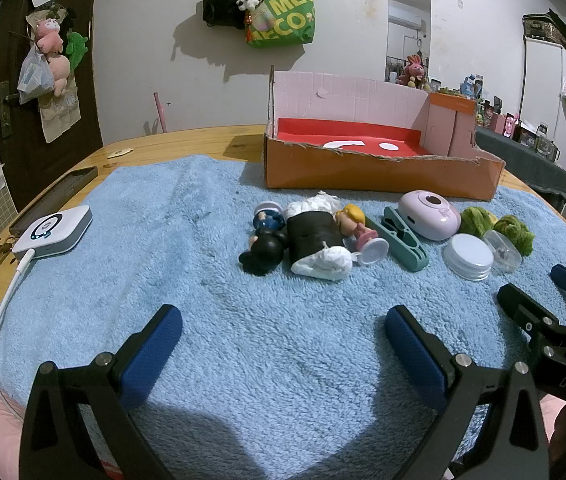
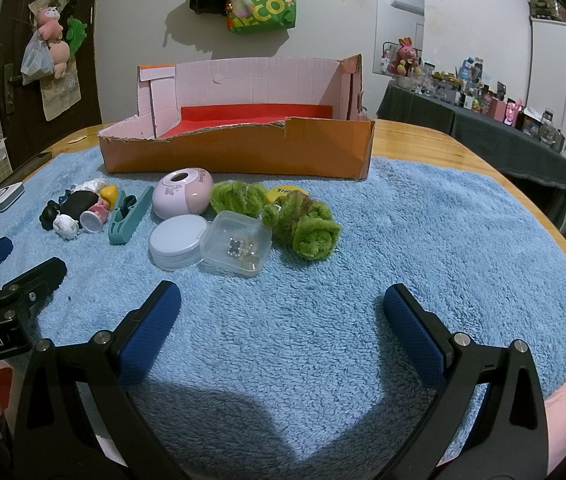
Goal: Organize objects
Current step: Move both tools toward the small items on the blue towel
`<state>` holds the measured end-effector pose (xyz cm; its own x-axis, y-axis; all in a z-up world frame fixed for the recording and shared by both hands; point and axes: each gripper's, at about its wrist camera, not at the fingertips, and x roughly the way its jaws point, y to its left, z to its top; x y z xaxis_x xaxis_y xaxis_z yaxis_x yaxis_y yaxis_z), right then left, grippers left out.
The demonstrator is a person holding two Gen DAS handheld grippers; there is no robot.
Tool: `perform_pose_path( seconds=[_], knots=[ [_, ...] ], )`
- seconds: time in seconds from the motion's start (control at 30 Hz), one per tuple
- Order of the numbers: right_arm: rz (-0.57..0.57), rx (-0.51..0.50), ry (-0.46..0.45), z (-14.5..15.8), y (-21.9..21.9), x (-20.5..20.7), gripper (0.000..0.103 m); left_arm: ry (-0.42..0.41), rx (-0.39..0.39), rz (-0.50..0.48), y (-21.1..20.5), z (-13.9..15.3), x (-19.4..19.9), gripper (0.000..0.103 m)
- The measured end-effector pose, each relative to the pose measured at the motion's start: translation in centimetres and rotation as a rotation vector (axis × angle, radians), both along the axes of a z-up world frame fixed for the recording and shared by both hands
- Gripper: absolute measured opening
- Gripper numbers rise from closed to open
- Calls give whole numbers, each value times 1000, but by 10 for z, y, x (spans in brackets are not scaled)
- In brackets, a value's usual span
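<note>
Small objects lie in a row on the blue towel (image 1: 203, 280) in front of an orange cardboard box (image 1: 379, 174) with a red floor: a black figurine (image 1: 263, 248), a black-and-white bundle (image 1: 317, 240), a blonde doll (image 1: 357, 224), a teal clip (image 1: 405, 240), a lilac round case (image 1: 429, 214), a white round lid (image 2: 177, 246), a clear plastic box (image 2: 237, 248) and green fuzzy pieces (image 2: 303, 220). My left gripper (image 1: 283, 338) is open over bare towel, short of the row. My right gripper (image 2: 281, 320) is open too, nothing between its fingers.
A white device (image 1: 55, 232) with a cable lies at the towel's left edge. A dark flat case (image 1: 71, 182) lies on the wooden table (image 1: 171, 142). A yellow disc (image 2: 283, 192) sits behind the green pieces. Bags hang on the wall beyond the box.
</note>
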<state>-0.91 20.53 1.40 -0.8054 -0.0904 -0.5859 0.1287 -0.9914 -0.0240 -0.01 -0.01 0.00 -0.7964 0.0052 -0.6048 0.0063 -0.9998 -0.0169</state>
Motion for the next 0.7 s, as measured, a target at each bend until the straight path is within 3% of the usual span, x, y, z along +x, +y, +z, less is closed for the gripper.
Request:
perform_pose_path(
  seconds=[0.7],
  knots=[
    [2,0,0,0,2,1,103,-7,2,-6,-1,1,0,103]
  ],
)
